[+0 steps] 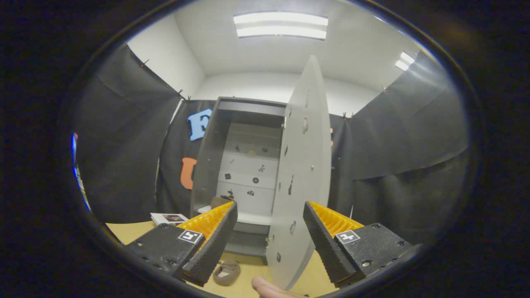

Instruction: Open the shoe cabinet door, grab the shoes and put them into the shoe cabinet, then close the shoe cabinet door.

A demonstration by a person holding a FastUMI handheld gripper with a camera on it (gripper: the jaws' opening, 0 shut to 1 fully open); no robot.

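one shoe cabinet [248, 174], one door [304, 174] swung open on it. two shoes: one inside the cabinet [219, 201], one on the floor before it [226, 272]. one booklet [169, 218] left of cabinet.

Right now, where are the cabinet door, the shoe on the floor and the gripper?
Cabinet door [304, 165]: gripper view, inner face, swung open.
Shoe [226, 272]: gripper view, its opening.
Gripper [270, 223]: gripper view, midway between its open fingers.

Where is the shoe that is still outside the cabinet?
In the gripper view, the brown shoe lies on the floor before the open shoe cabinet, just beside the open gripper left finger.
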